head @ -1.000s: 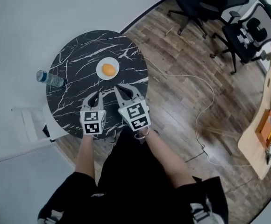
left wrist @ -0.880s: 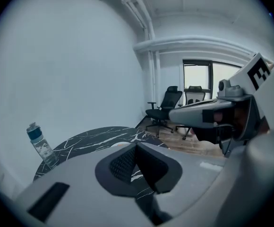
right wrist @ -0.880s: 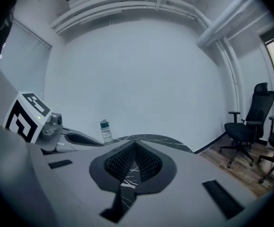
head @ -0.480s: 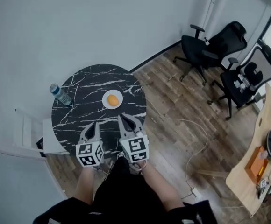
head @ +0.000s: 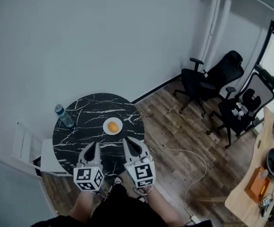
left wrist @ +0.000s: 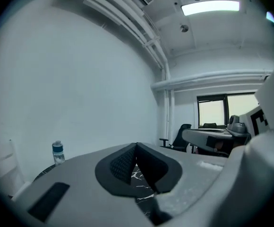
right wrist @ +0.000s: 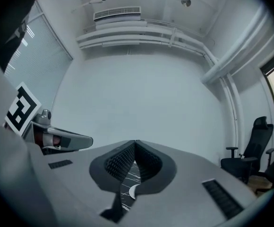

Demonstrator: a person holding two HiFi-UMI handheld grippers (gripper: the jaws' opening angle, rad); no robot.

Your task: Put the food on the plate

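Fingertips of the left gripper (left wrist: pixel 136 146) meet in a closed point with nothing between them. Only the black, white-veined marble of the table shows through the gap below the pads. The right gripper (right wrist: pixel 135 143) is the same, its ribbed dark pads pressed together and empty.

From the head view both tools hang side by side above the near edge of the round marble table (head: pixel 80 126), jaws aimed at its middle. The left gripper (head: pixel 95 145) is just left of the right gripper (head: pixel 128 140), and each marker cube sits nearest the person's forearms.

Ahead of the jaw tips, and clear of them, a small white plate (head: pixel 118 130) lies a little right of the table's centre. The round orange food (head: pixel 112 126) sits on the plate.

A clear water bottle (head: pixel 64 116) stands upright at the far left edge of the table, well apart from the plate. The left gripper view catches it against the pale wall.

A white chair (head: pixel 29 149) stands beside the table's left edge. Two black office chairs (head: pixel 208 82) stand further off on the wooden floor (head: pixel 175 126), where a pale cable (head: pixel 199 161) trails.
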